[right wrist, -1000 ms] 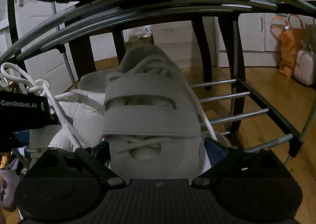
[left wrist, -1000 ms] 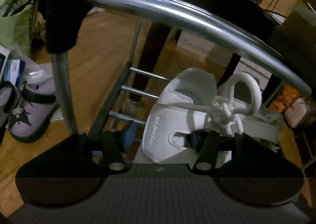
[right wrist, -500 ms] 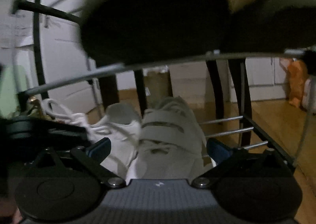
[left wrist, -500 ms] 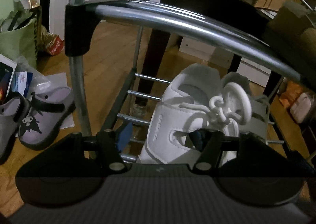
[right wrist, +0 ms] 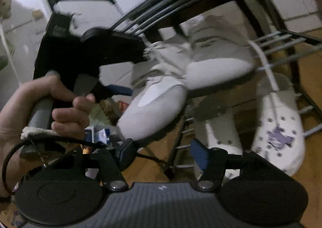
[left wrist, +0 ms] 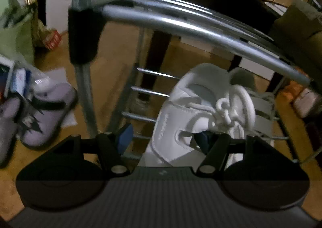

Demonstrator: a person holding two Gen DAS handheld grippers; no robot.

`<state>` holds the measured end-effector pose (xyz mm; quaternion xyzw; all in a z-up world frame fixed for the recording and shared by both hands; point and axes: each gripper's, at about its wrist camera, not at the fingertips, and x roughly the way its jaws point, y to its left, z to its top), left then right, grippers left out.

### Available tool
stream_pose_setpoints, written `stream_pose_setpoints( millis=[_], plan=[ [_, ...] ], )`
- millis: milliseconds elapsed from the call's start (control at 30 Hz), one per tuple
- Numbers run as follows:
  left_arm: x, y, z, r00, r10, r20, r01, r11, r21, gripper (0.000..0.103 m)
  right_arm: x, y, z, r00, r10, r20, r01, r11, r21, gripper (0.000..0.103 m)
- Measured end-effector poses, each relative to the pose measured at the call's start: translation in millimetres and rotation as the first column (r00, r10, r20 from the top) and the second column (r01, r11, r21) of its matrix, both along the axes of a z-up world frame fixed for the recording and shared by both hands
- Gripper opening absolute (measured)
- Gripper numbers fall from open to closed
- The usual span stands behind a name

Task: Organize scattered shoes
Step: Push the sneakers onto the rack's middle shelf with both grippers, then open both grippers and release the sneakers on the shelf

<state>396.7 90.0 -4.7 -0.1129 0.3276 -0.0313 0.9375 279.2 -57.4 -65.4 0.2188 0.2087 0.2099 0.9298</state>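
Observation:
Two white sneakers stand side by side on the metal rack's shelf (left wrist: 149,93). In the left wrist view the laced one (left wrist: 181,111) sits between the fingers of my left gripper (left wrist: 164,137), which is open. Its left pad (left wrist: 124,135) stands clear of the shoe. The grey-strapped sneaker (left wrist: 261,107) is just right of it. In the right wrist view both sneakers (right wrist: 157,103) (right wrist: 219,67) appear from lower down. My right gripper (right wrist: 162,154) is back from them with its jaws closing. Only floor and rack bars lie between them.
A hand (right wrist: 40,107) holds the left gripper's handle at the left. Two white clogs (right wrist: 279,123) (right wrist: 221,133), one with a purple charm, lie below the sneakers. Purple slippers (left wrist: 48,111) and bags lie on the wood floor left of the rack. A chrome upper rail (left wrist: 201,27) crosses overhead.
The right gripper let go of the grey-strapped sneaker, drew back out of the rack and sank, its jaws widening and then narrowing. The left gripper's jaws widened off the laced sneaker.

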Motion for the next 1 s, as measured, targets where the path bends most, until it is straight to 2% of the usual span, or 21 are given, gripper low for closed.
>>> stream_pose_setpoints(
  millis=[67, 100, 233, 333, 367, 400, 433, 500, 533, 733, 800, 867, 933, 1000],
  plan=[
    [0, 3, 4, 1.000, 0.002, 0.008, -0.002, 1.000, -0.002, 0.066, 10, 5, 3, 1.000, 0.006, 0.001, -0.006, 1.000, 0.021, 0.064],
    [1, 7, 8, 1.000, -0.004, 0.001, 0.004, 1.000, -0.027, 0.066, 12, 5, 5, 1.000, 0.003, 0.010, -0.004, 1.000, 0.029, 0.064],
    [0, 14, 12, 1.000, -0.025, -0.016, 0.024, 0.998, -0.061, 0.066, 14, 12, 16, 0.999, -0.021, 0.034, 0.021, 1.000, -0.009, 0.064],
    [-2, 19, 11, 0.999, -0.036, -0.022, 0.034, 0.997, -0.075, 0.067, 13, 3, 16, 0.999, 0.034, -0.008, -0.034, 0.999, 0.030, 0.063],
    [-4, 20, 11, 0.999, -0.038, -0.019, 0.036, 0.996, -0.082, 0.069, 9, -3, 16, 0.999, 0.052, -0.013, -0.051, 0.997, 0.061, 0.065],
    [-5, 22, 10, 0.999, -0.040, -0.015, 0.039, 0.995, -0.089, 0.070, 4, -10, 15, 0.999, 0.053, -0.010, -0.052, 0.995, 0.089, 0.076],
    [-6, 24, 10, 0.999, -0.042, -0.010, 0.041, 0.994, -0.100, 0.071, -3, -19, 14, 0.999, 0.037, 0.001, -0.037, 0.993, 0.116, 0.081],
    [-9, 27, 11, 0.999, -0.045, 0.001, 0.045, 0.992, -0.121, 0.076, -9, -27, 13, 1.000, -0.004, 0.007, 0.003, 0.989, 0.146, 0.081],
    [-10, 26, 12, 0.999, -0.046, 0.008, 0.046, 0.992, -0.121, 0.083, -7, -30, 12, 1.000, -0.007, -0.004, 0.008, 0.987, 0.163, 0.081],
    [-25, 16, 20, 0.997, -0.062, 0.043, 0.063, 0.997, -0.033, 0.088, 30, -6, 7, 0.997, 0.024, -0.068, -0.016, 0.992, 0.122, 0.081],
    [-34, 15, 22, 0.997, -0.060, 0.038, 0.060, 0.998, -0.007, 0.088, 38, -3, 8, 0.996, -0.018, -0.082, 0.028, 0.992, 0.126, 0.081],
    [-46, 13, 27, 0.999, -0.037, 0.027, 0.036, 0.998, 0.045, 0.088, 44, -4, 10, 0.996, -0.036, -0.081, 0.047, 0.991, 0.125, 0.086],
    [-63, 5, 37, 0.999, -0.037, 0.026, 0.033, 0.991, 0.133, 0.088, 43, -1, 16, 0.995, -0.087, -0.045, 0.090, 0.993, 0.072, 0.093],
    [-76, 1, 44, 0.999, -0.044, 0.030, 0.038, 0.982, 0.182, 0.094, 38, -2, 22, 0.985, -0.174, -0.015, 0.174, 0.985, 0.014, 0.091]
  ],
)
